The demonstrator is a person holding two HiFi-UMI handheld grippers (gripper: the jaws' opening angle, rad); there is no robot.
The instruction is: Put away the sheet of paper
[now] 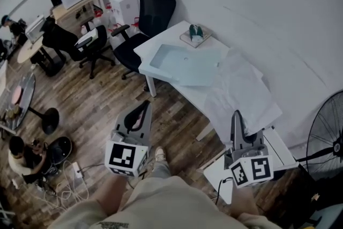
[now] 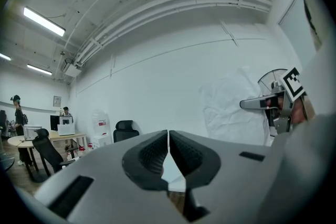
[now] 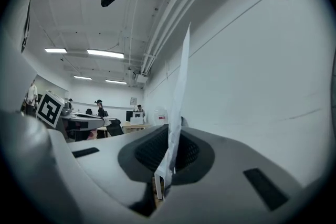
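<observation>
The white table (image 1: 166, 40) stands ahead. The sheet of paper (image 1: 241, 88) drapes over its right end, its long axis running off the table's near edge to the right gripper (image 1: 237, 118), whose jaws pinch the sheet's edge. The left gripper (image 1: 140, 111), jaws together on nothing, hangs off the table's near side, farther from the sheet.

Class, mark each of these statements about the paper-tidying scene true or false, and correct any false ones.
1. The right gripper has its jaws shut on the sheet of paper. True.
2. The left gripper grips the paper too. False: its jaws are shut with nothing between them.
3. A black office chair stands by the far end of the white table. True.
4. The light blue tray lies on the floor. False: it lies on the table.
</observation>
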